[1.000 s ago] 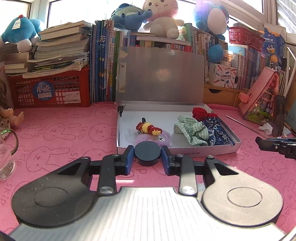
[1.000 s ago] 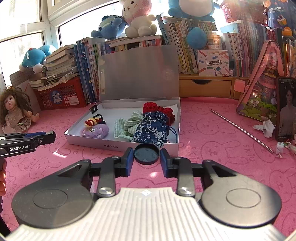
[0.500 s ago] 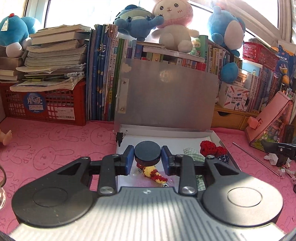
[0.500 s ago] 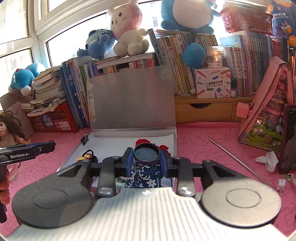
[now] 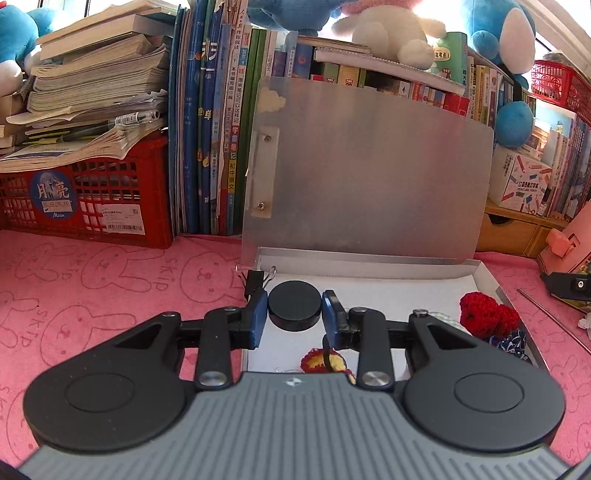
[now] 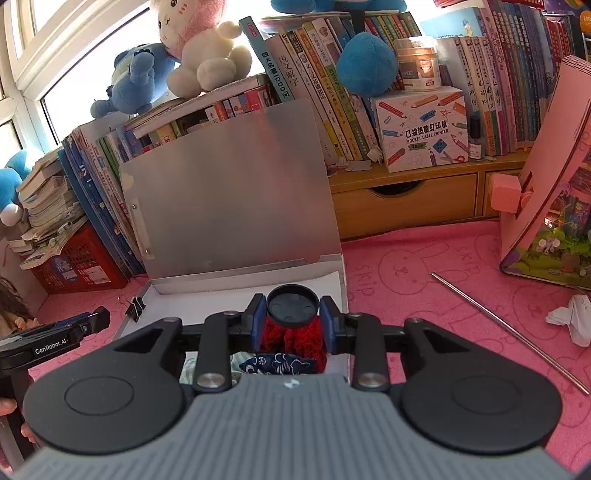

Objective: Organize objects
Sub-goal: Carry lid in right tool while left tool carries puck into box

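1. Black disc [image 5: 293,309] sits between my left fingers [image 5: 257,318]; I cannot tell if they pinch it.
2. My right fingers [image 6: 327,320] squeeze a black cap [image 6: 293,306].
3. Both hang over the open silver box [image 5: 476,272], near the red yarn ball [image 5: 487,318] and blue cloth [image 6: 277,363].
4. That box rests on the pink surface [image 5: 110,280].

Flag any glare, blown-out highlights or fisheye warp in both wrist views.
Left wrist: window light blows out behind the white plush; a soft sheen on the open box lid; the pink mat bows at the edges. Right wrist: the window at upper left is overexposed; the book spines lean with barrel distortion; the black disc in the right tool stays sharp.
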`<state>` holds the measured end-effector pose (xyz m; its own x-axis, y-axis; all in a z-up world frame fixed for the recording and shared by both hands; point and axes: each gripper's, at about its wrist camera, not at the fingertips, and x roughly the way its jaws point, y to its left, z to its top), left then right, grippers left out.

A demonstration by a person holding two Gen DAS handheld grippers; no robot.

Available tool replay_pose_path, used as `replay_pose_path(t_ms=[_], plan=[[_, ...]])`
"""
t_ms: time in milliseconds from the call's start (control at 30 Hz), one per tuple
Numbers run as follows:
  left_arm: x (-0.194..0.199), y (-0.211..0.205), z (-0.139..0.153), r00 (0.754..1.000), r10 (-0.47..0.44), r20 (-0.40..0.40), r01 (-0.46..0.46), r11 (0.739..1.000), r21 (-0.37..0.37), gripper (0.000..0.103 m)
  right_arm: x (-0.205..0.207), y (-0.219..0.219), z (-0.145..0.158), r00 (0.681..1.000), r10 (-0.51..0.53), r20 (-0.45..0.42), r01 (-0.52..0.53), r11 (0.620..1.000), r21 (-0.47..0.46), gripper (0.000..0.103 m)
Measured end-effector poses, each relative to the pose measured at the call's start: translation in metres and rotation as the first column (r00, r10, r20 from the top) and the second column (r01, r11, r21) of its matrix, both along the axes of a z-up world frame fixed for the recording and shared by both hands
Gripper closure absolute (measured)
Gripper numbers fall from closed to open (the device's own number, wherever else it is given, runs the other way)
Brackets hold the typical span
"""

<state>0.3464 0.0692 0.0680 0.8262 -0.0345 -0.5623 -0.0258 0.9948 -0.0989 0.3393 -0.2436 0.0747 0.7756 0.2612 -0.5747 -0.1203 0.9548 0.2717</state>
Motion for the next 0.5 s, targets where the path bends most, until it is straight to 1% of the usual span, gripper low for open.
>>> replay_pose_path(t_ms=[100, 200, 300, 500], plan=[[0.012, -0.003, -0.012, 1.0, -0.011, -0.006, 0.011, 1.0, 0.017, 0.066, 0.017, 0.004, -0.011, 1.0, -0.01, -0.027, 0.01, 1.0, -0.003, 0.067], [0.021, -0.005, -0.021, 1.0, -0.02, -0.013, 0.021, 1.0, 0.012, 0.066, 0.03, 0.009, -0.021, 0.999, -0.015, -0.037, 0.015, 1.0, -0.001, 0.067], [0.029, -0.007, -0.029, 0.999, -0.026, -0.022, 0.026, 0.999, 0.024, 0.066, 0.042, 0.015, -0.029, 0.999, -0.015, -0.048, 0.015, 1.0, -0.003, 0.067], [0.04, -0.008, -0.039, 0.999, -0.032, -0.034, 0.033, 0.999, 0.027, 0.066, 0.06, 0.024, -0.044, 0.998, -0.016, -0.067, 0.015, 1.0, -0.023, 0.067]])
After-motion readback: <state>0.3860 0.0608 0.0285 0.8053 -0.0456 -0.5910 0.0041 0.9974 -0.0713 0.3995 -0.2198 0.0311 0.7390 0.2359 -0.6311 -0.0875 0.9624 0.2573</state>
